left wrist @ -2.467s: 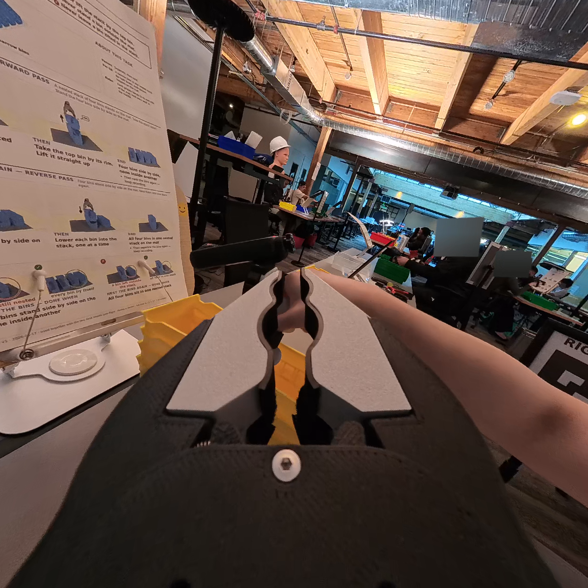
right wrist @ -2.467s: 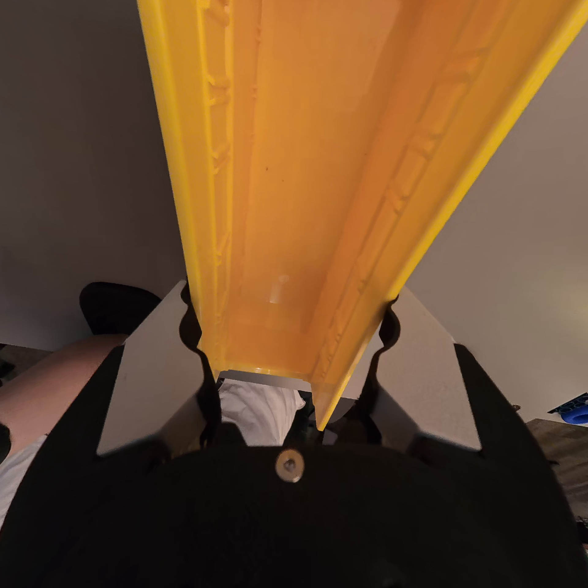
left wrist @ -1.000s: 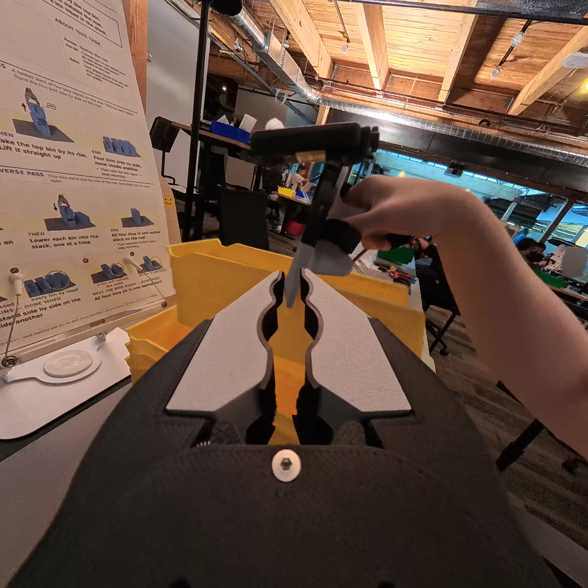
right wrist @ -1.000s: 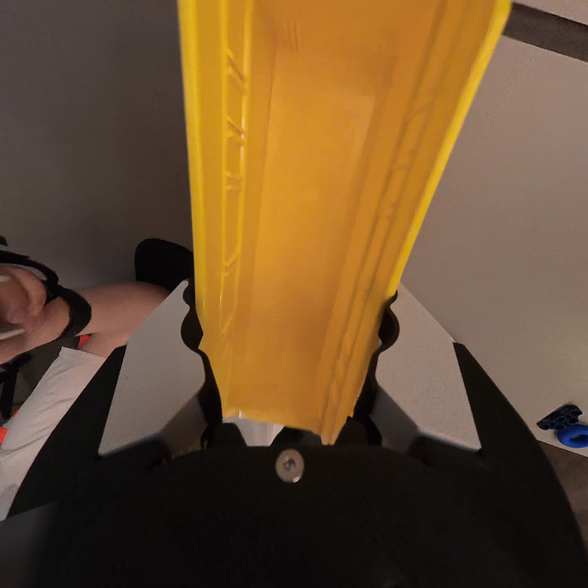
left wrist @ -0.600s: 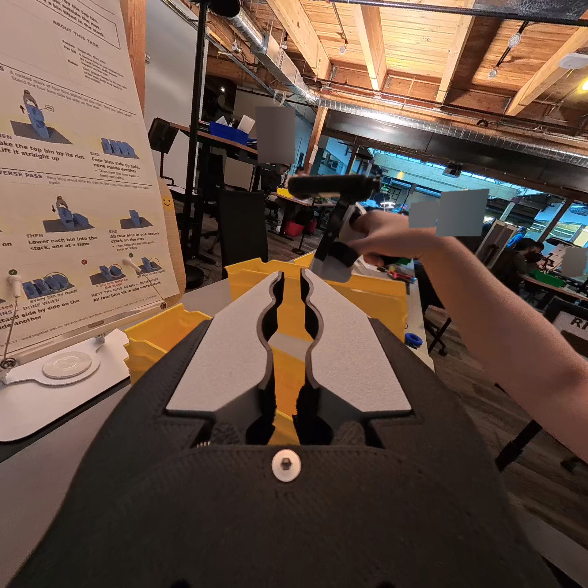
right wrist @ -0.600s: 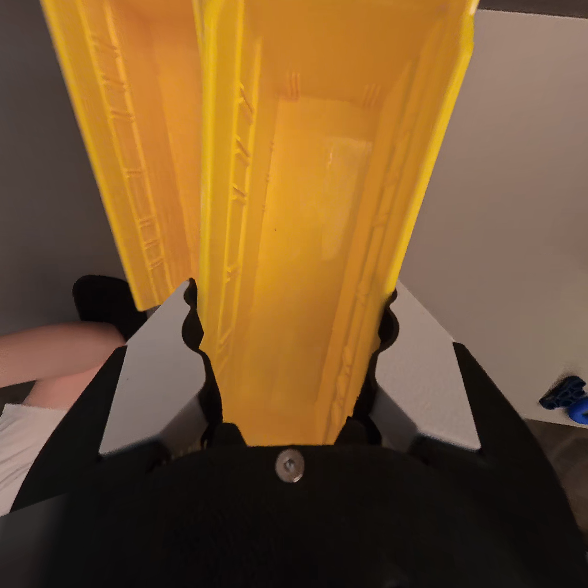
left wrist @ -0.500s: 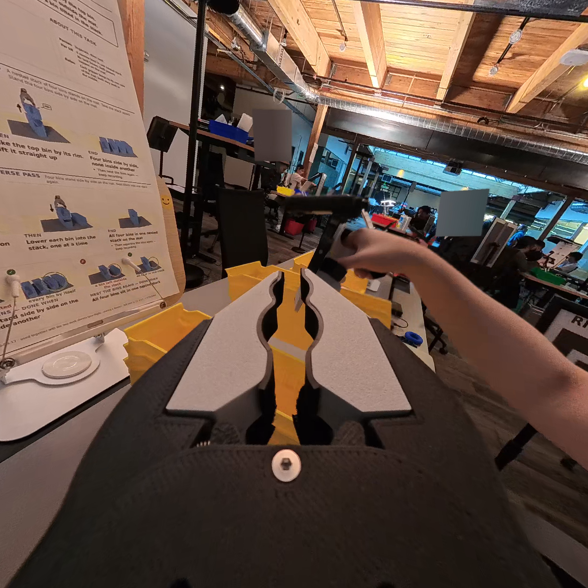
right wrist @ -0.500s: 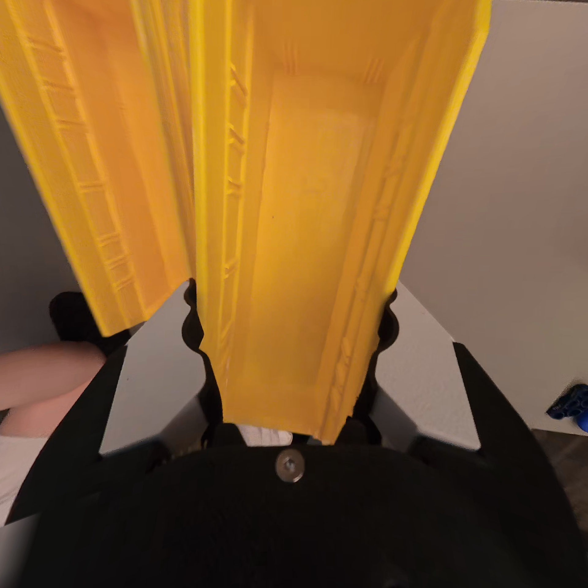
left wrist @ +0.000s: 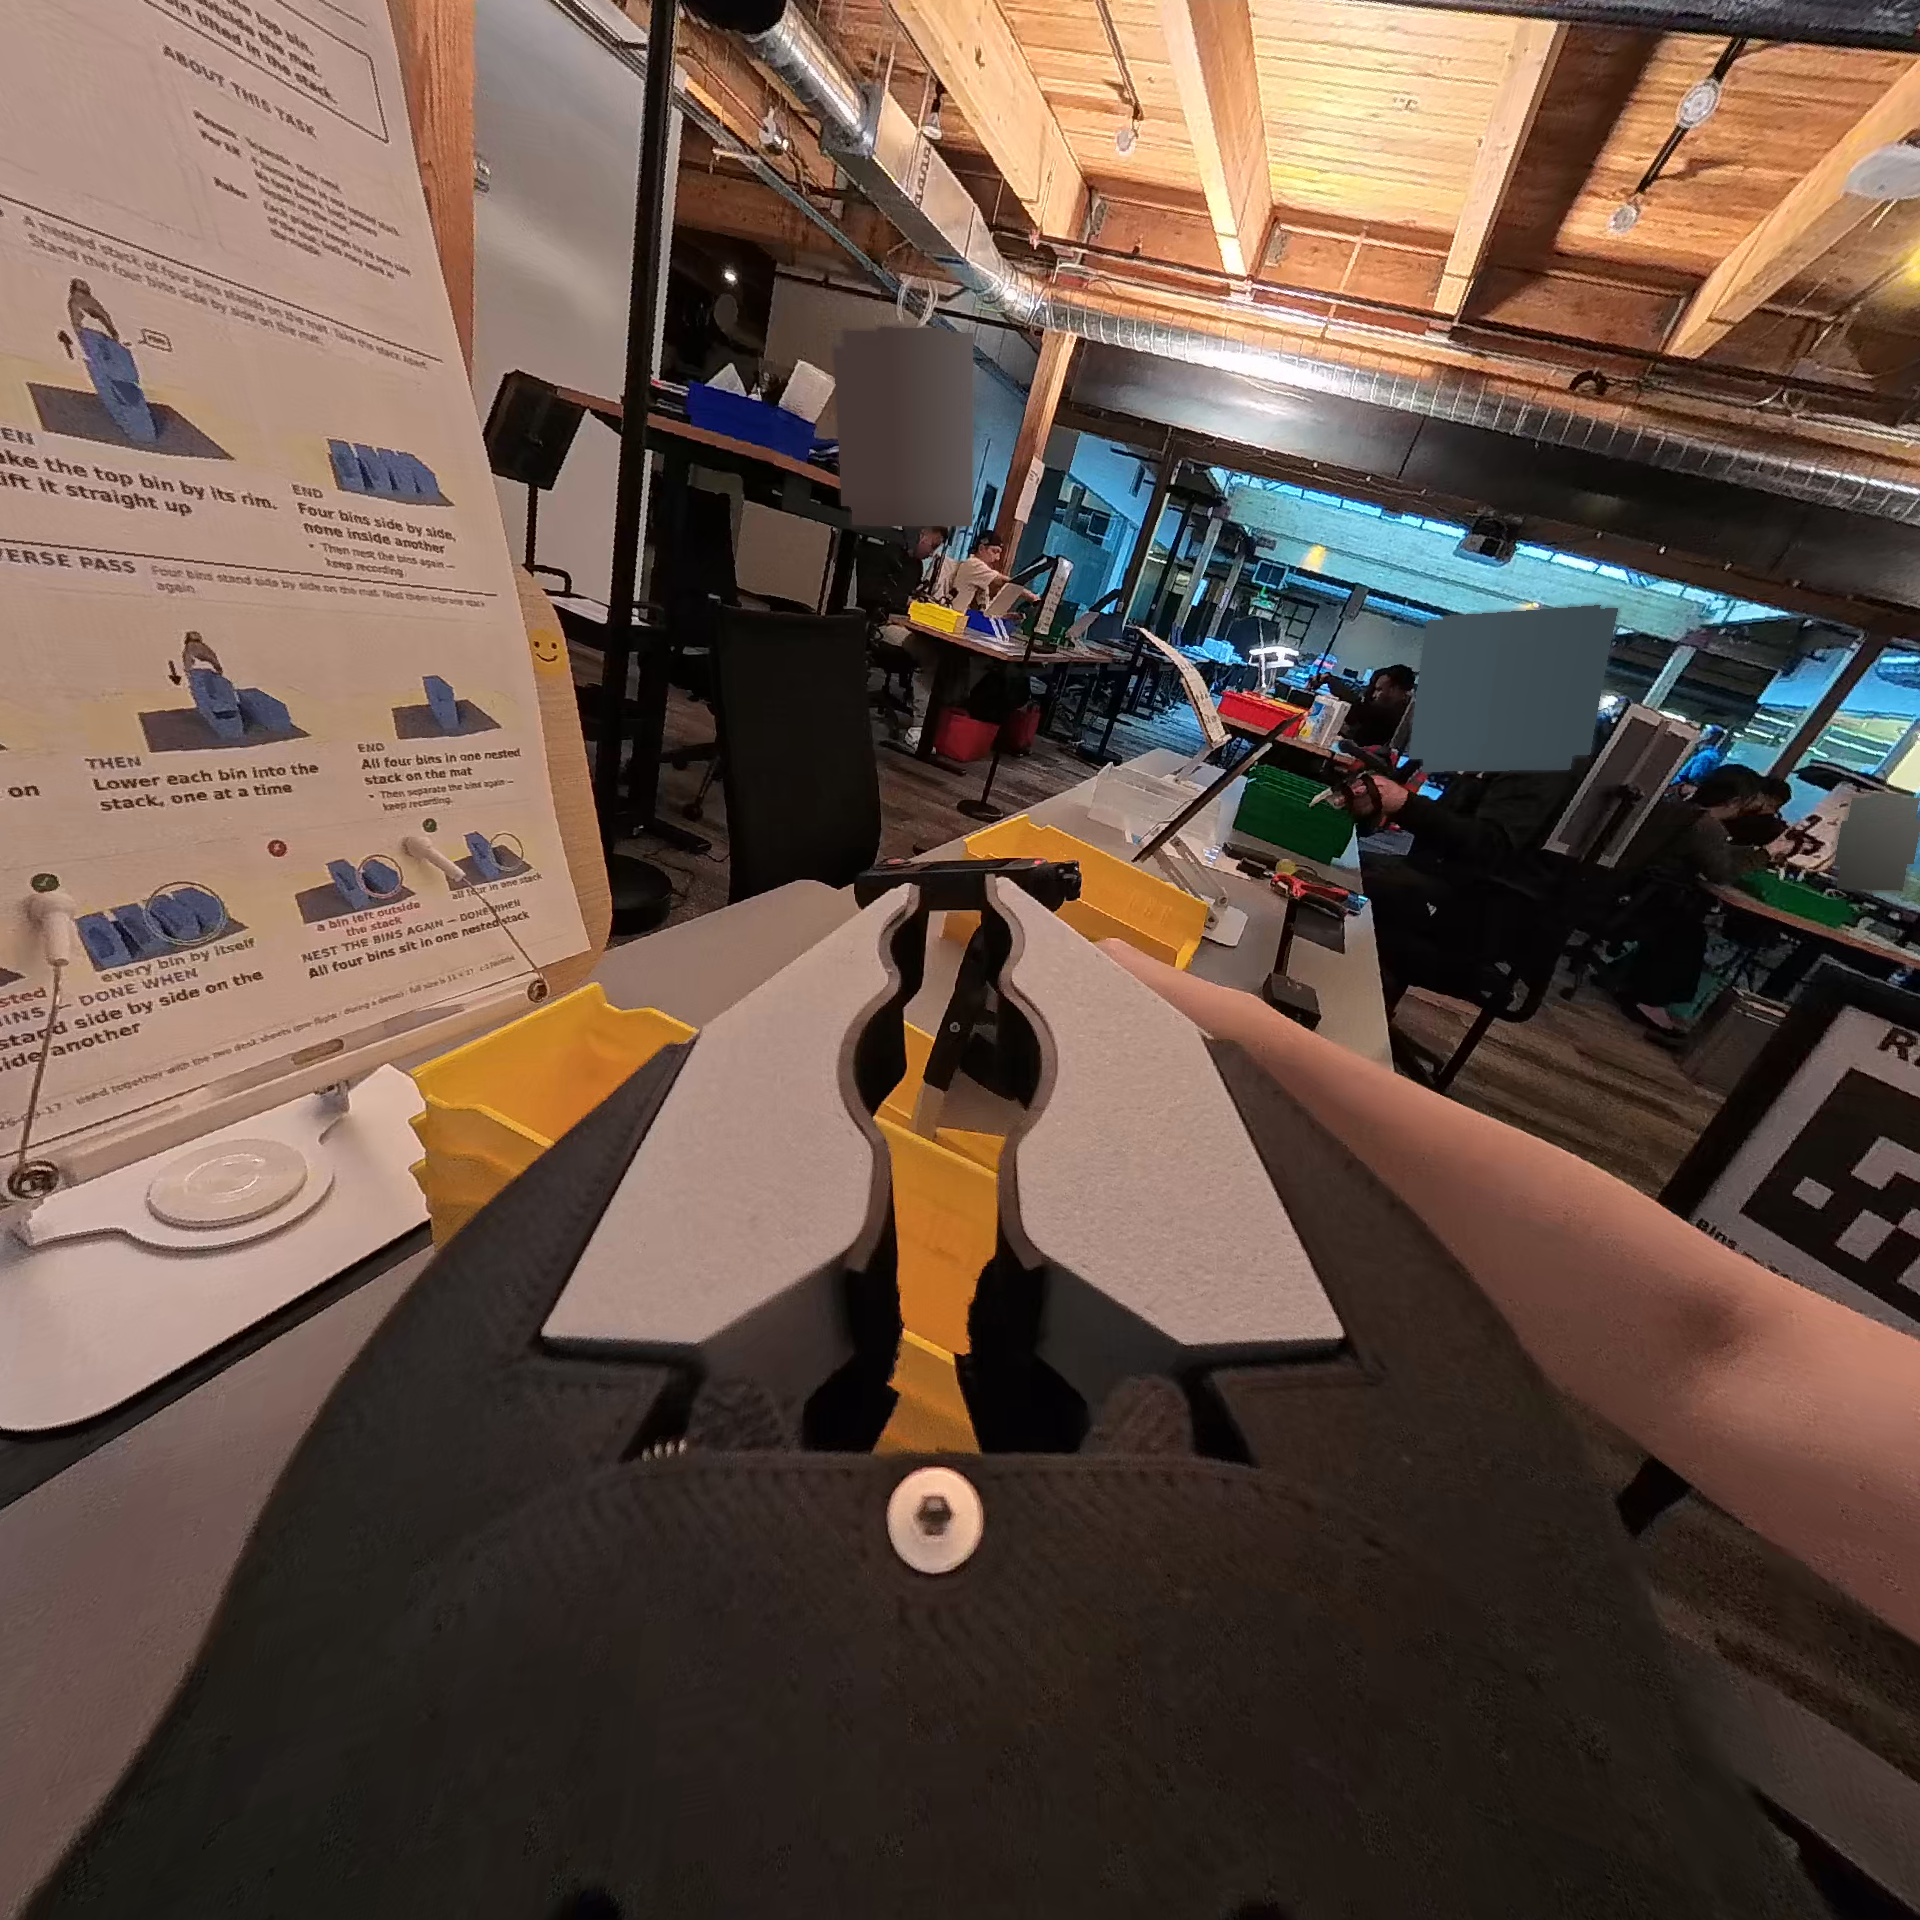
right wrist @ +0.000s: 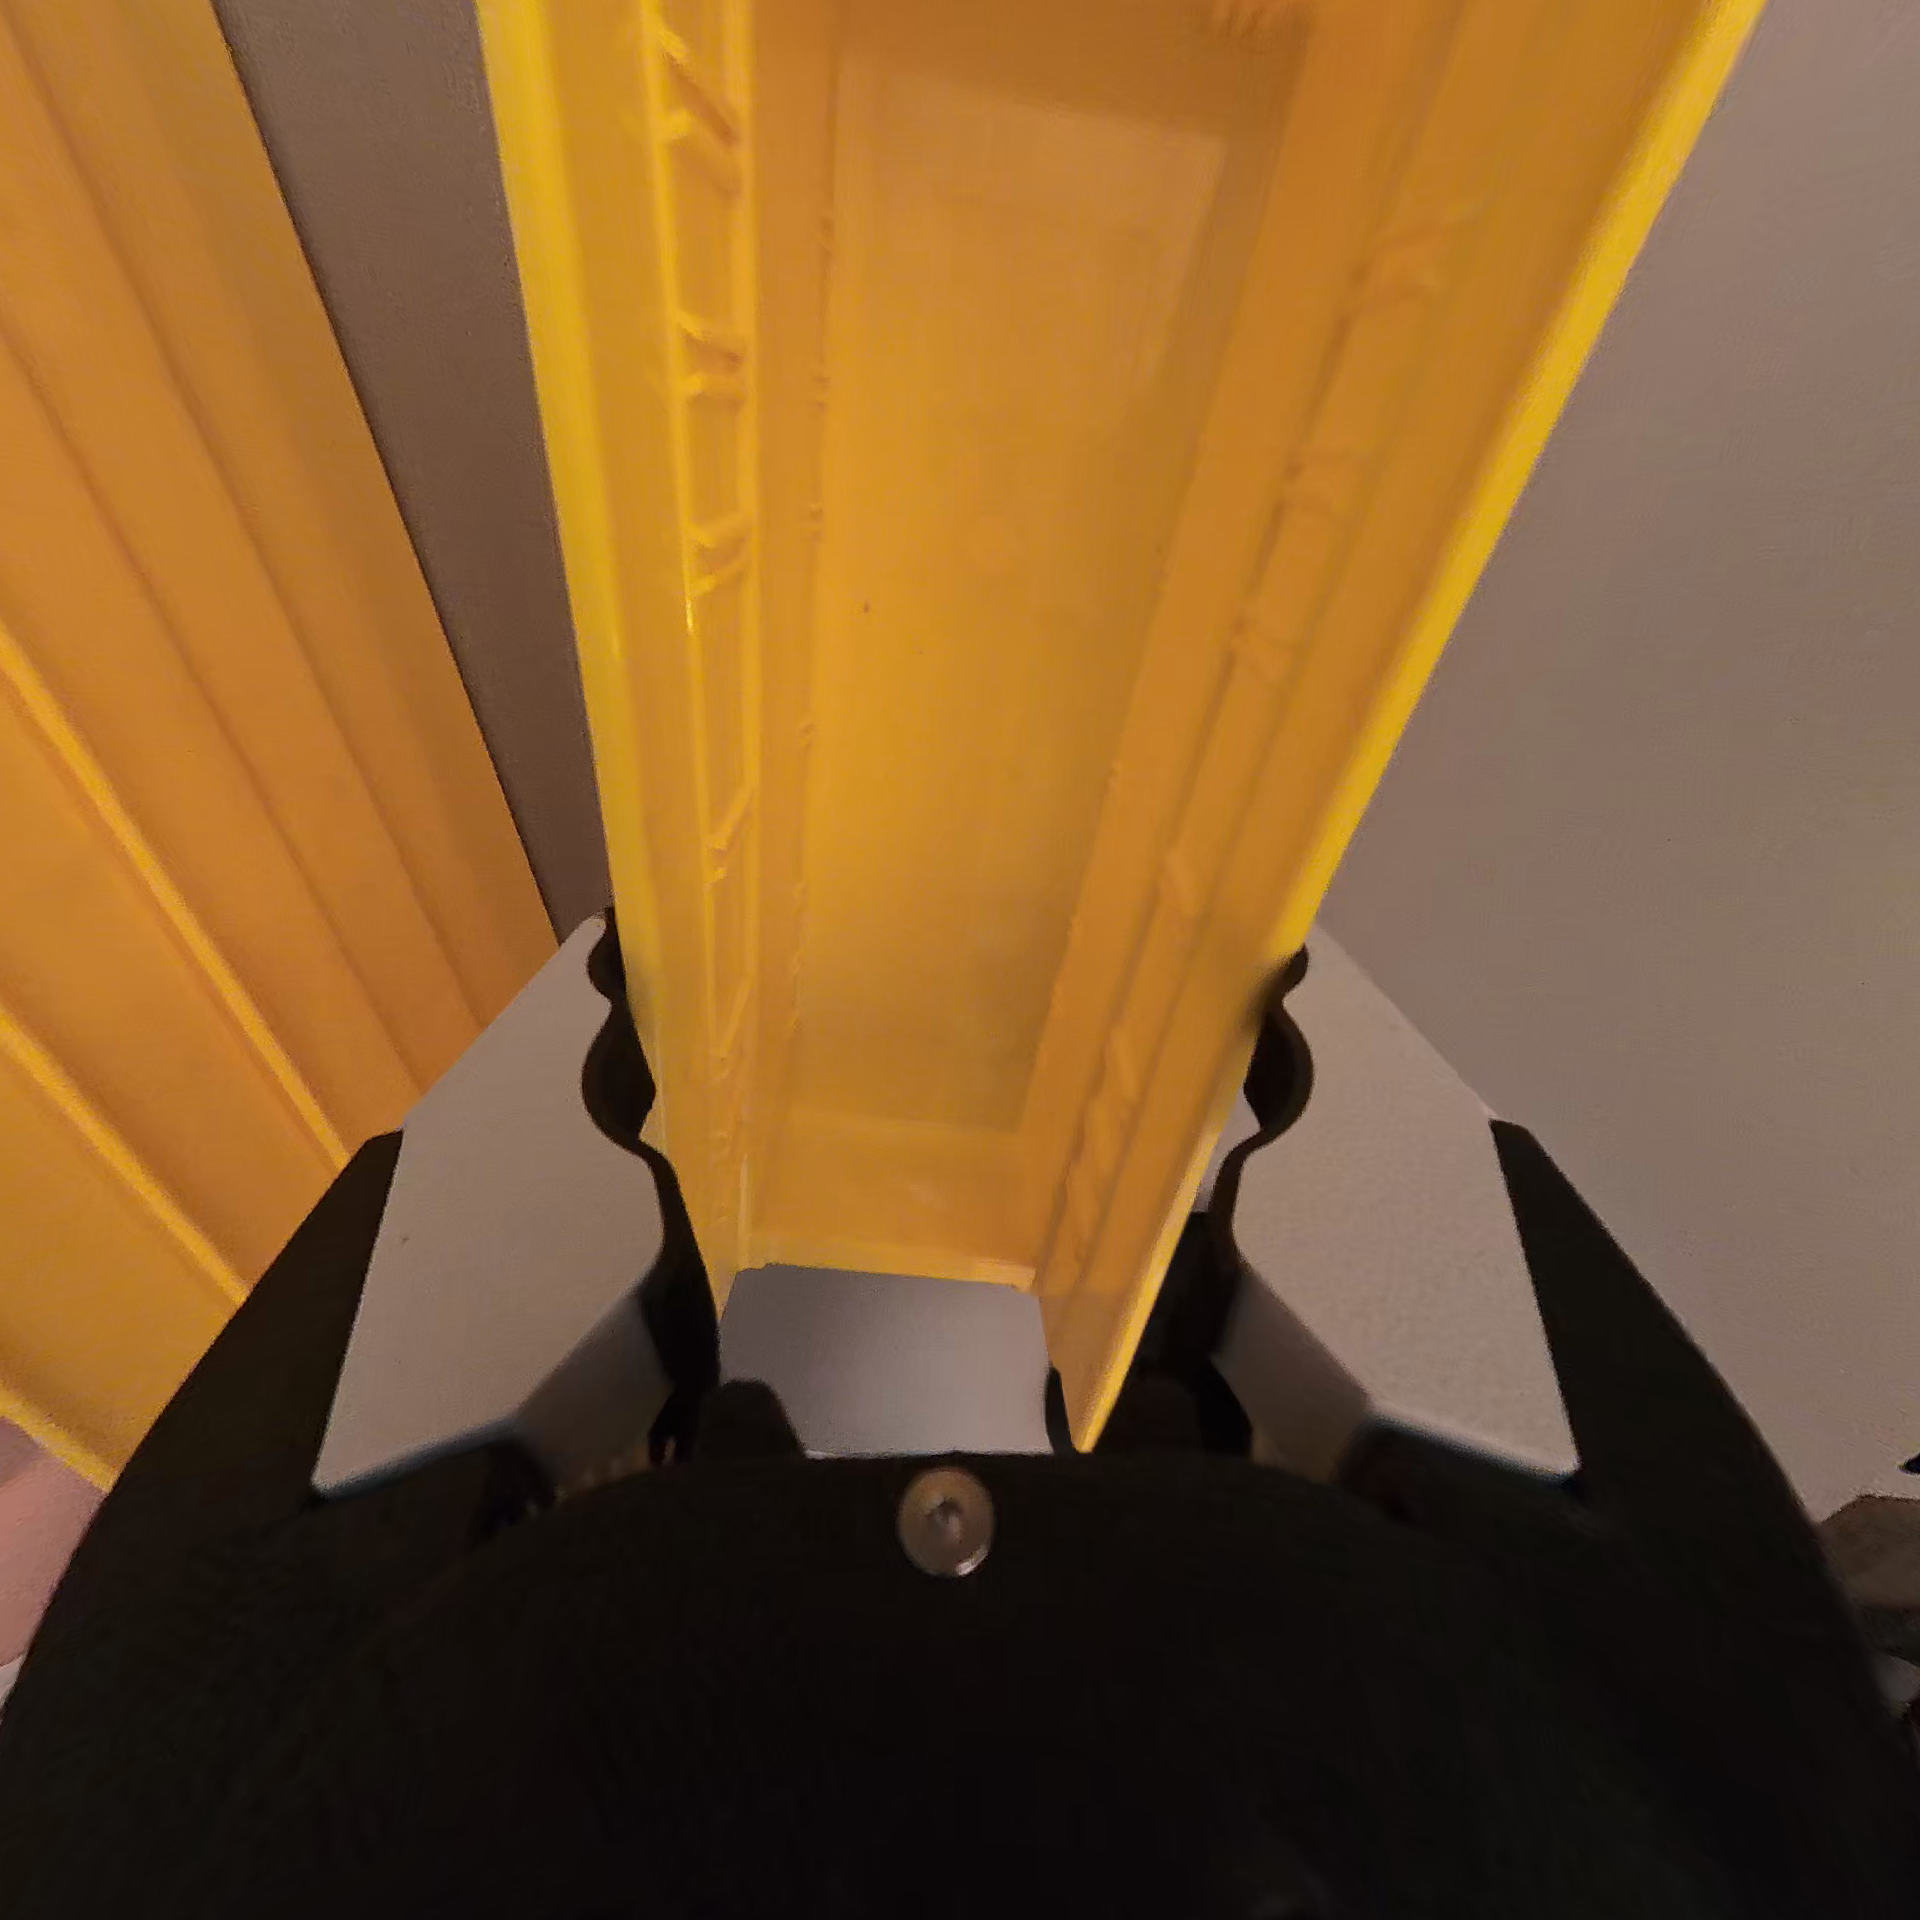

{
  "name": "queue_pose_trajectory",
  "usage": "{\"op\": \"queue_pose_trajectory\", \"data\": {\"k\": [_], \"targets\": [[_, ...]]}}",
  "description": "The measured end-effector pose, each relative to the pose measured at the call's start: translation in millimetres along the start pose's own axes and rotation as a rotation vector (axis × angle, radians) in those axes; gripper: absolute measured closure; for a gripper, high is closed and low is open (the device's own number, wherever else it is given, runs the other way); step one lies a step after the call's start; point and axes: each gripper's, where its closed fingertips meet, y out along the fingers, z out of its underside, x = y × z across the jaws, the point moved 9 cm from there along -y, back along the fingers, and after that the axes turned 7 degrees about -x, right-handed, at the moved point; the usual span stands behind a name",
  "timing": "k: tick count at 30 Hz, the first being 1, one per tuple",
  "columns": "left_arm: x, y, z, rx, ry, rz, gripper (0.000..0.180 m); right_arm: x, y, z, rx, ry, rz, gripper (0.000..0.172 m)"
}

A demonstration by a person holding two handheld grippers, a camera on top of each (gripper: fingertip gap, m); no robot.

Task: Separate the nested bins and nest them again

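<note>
In the left wrist view my left gripper (left wrist: pixel 948 1039) is shut on the rim of the yellow bin stack (left wrist: pixel 520 1091), which stands on the grey table (left wrist: pixel 156 1610); yellow plastic shows between its fingers. Beyond its tips my right gripper (left wrist: pixel 966 894) reaches down to a separate yellow bin (left wrist: pixel 1101 904) farther along the table. In the right wrist view my right gripper (right wrist: pixel 951 987) spans that single yellow bin (right wrist: pixel 987 623) across its width, with both pads against its side rims. The bin's bottom is low over the table (right wrist: pixel 1662 727). The stack (right wrist: pixel 156 727) stands close at its left.
An instruction board (left wrist: pixel 208 520) on a white stand (left wrist: pixel 156 1226) is left of the stack. A person's forearm (left wrist: pixel 1507 1247) crosses the right side. A black marker sign (left wrist: pixel 1849 1174) stands at the right. Other desks, green bins (left wrist: pixel 1294 821) and seated people are farther back.
My right gripper carried the single bin away from the stack and lowered it to the table beside it. The bin tilted in the grasp and the right jaws widened slightly. My left gripper held still.
</note>
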Motion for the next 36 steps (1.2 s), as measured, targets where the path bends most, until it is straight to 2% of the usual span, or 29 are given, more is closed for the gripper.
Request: {"op": "queue_pose_trajectory", "data": {"k": [2, 6, 12, 17, 19, 21, 22, 23, 25, 26, 29, 30, 36], "targets": [[0, 0, 0, -0.001, -0.001, -0.002, 0.172, 1, 2, 1, 0.02, -0.027, 0.006, 0.046], [0, 1, 1, 0.003, 0.001, -0.002, 0.172, 5, 4, 2, 0.028, -0.105, 0.045, 0.046], [-1, 2, 2, 0.014, 0.007, 0.002, 0.172, 6, 1, 3, 0.006, -0.089, 0.052, 0.042], [1, 0, 1, 0.014, 0.006, -0.009, 0.172, 17, -39, 1, -0.146, -0.097, 0.013, 0.047], [3, 0, 1, 0.01, 0.001, -0.012, 0.172, 33, -62, -1, -0.255, -0.102, -0.06, 0.06], [3, 0, 1, 0.012, 0.002, -0.014, 0.172, 61, -78, 0, -0.328, -0.119, -0.263, 0.08], [3, 0, 1, 0.014, 0.003, -0.015, 0.172, 74, -81, 3, -0.316, -0.119, -0.357, 0.087], [3, 0, 1, 0.015, 0.004, -0.015, 0.172, 82, -79, 6, -0.279, -0.113, -0.379, 0.087], [2, 0, 1, 0.017, 0.006, -0.014, 0.172, 88, -67, 9, -0.205, -0.125, -0.288, 0.088], [2, -1, 1, 0.017, 0.007, -0.013, 0.172, 90, -62, 9, -0.188, -0.123, -0.238, 0.094], [0, -1, 0, 0.016, 0.013, -0.009, 0.172, 101, -48, 13, -0.133, -0.139, -0.278, 0.152], [0, -2, 0, 0.015, 0.013, -0.008, 0.172, 103, -45, 15, -0.114, -0.14, -0.281, 0.158], [1, -3, -1, 0.01, 0.003, -0.004, 0.172, 110, -46, 26, -0.123, -0.136, -0.171, 0.162]]}}
